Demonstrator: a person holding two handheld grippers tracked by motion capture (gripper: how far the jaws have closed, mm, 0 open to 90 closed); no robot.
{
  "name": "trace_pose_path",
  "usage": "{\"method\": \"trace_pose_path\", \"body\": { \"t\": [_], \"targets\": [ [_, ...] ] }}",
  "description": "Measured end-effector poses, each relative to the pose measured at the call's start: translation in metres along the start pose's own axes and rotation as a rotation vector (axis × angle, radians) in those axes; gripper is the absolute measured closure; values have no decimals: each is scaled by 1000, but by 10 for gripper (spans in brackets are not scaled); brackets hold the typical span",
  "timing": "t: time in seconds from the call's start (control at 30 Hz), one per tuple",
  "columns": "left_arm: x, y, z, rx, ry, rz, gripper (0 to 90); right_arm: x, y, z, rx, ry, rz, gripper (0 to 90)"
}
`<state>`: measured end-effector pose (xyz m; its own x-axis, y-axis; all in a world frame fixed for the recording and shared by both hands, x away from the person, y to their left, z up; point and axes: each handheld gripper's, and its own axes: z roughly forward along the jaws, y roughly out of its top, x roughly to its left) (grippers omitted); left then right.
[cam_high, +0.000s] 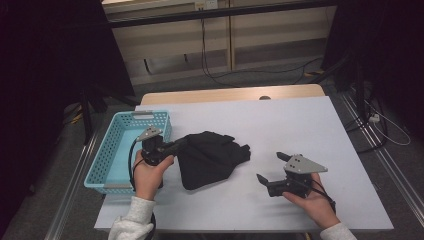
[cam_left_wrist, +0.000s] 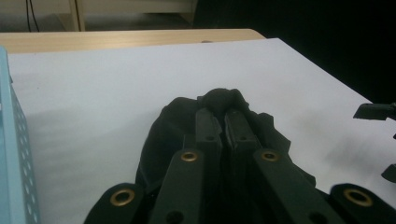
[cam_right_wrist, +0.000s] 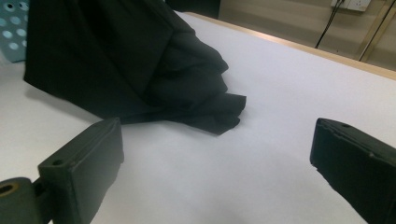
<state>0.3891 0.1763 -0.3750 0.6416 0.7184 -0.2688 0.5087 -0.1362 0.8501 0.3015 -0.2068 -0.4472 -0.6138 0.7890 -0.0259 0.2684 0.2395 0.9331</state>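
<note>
High view: left hand-held gripper (cam_high: 179, 145) pinches black cloth (cam_high: 210, 157) beside basket (cam_high: 111, 155).

one black cloth (cam_high: 210, 156), one blue basket (cam_high: 112, 145), two claws

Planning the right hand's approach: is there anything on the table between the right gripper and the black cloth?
Nothing: between the right gripper and the black cloth lies only bare white table, clearest in the right gripper view and the high view.
</note>
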Motion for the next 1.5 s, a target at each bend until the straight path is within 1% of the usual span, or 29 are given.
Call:
{"method": "trace_pose_path", "body": {
  "t": [0.07, 0.1, 0.13, 0.17, 0.23, 0.27, 0.3, 0.37, 0.43, 0.5, 0.57, 0.6, 0.67, 0.73, 0.83, 0.87, 0.9, 0.93, 0.97, 1.0, 1.03, 1.1, 1.13, 1.2, 1.27, 1.3, 1.4, 1.47, 1.5],
  "targets": [
    [-3, -1, 3, 13, -3, 0, 843, -2, 2, 6, 22, -3, 15, 35],
    [-4, -1, 5, 20, -1, 10, 818, -3, 3, 9, 29, -2, 25, 36],
    [-5, -1, 6, 24, 13, 21, 764, -4, 4, 12, 32, -1, 32, 39],
    [-7, -1, 8, 10, 37, 35, 699, -5, 5, 14, 40, -3, 39, 45],
    [-8, 0, 10, -3, 62, 45, 543, -7, 7, 20, 54, 8, 55, 65],
    [-9, 1, 11, -17, 76, 56, 436, -7, 8, 22, 62, 16, 61, 84],
    [-10, 2, 12, -22, 75, 70, 351, -8, 8, 25, 75, 14, 58, 87],
    [-14, 2, 15, -7, 58, 89, 296, -8, 9, 31, 97, 19, 51, 88],
    [-19, -1, 25, 27, 46, 106, 215, -8, 10, 37, 114, 22, 52, 91],
    [-21, -6, 34, 57, 45, 130, 211, -8, 12, 41, 120, 22, 51, 97],
    [-22, -13, 47, 92, 60, 157, 201, -9, 14, 47, 125, 21, 53, 99],
    [-22, -17, 52, 112, 64, 161, 192, -9, 15, 49, 130, 27, 56, 101],
    [-19, -24, 62, 152, 61, 158, 192, -9, 18, 56, 137, 24, 54, 112],
    [-15, -29, 67, 177, 74, 137, 200, -10, 21, 62, 142, 31, 57, 129],
    [-10, -35, 71, 217, 62, 83, 293, -10, 23, 73, 158, 51, 82, 202],
    [-8, -36, 70, 227, 57, 73, 328, -10, 23, 77, 170, 57, 88, 227],
    [-8, -37, 69, 235, 50, 68, 414, -10, 23, 80, 189, 61, 82, 246],
    [-9, -36, 69, 238, 57, 80, 480, -10, 23, 84, 207, 58, 72, 275],
    [-10, -36, 68, 241, 60, 78, 524, -10, 24, 88, 218, 58, 64, 300],
    [-11, -35, 67, 247, 46, 63, 610, -9, 24, 92, 212, 74, 76, 341],
    [-12, -35, 66, 252, 43, 60, 680, -9, 25, 95, 211, 80, 74, 390],
    [-15, -34, 65, 255, 44, 79, 767, -4, 27, 100, 232, 93, 57, 451],
    [-16, -33, 64, 254, 39, 74, 788, -1, 27, 104, 251, 104, 44, 501],
    [-17, -32, 61, 242, 35, 64, 809, 2, 25, 109, 288, 104, 30, 576],
    [-16, -29, 58, 224, 30, 60, 820, 1, 26, 110, 279, 118, 52, 755],
    [-16, -28, 56, 212, 25, 52, 823, 0, 27, 108, 275, 116, 62, 813],
    [-14, -24, 49, 173, 12, 32, 828, -7, 27, 102, 269, 125, 94, 874],
    [-12, -19, 42, 128, 19, 25, 830, -13, 28, 93, 264, 100, 85, 884],
    [-12, -17, 38, 113, 24, 31, 831, -16, 29, 87, 265, 87, 82, 885]
  ]
}}
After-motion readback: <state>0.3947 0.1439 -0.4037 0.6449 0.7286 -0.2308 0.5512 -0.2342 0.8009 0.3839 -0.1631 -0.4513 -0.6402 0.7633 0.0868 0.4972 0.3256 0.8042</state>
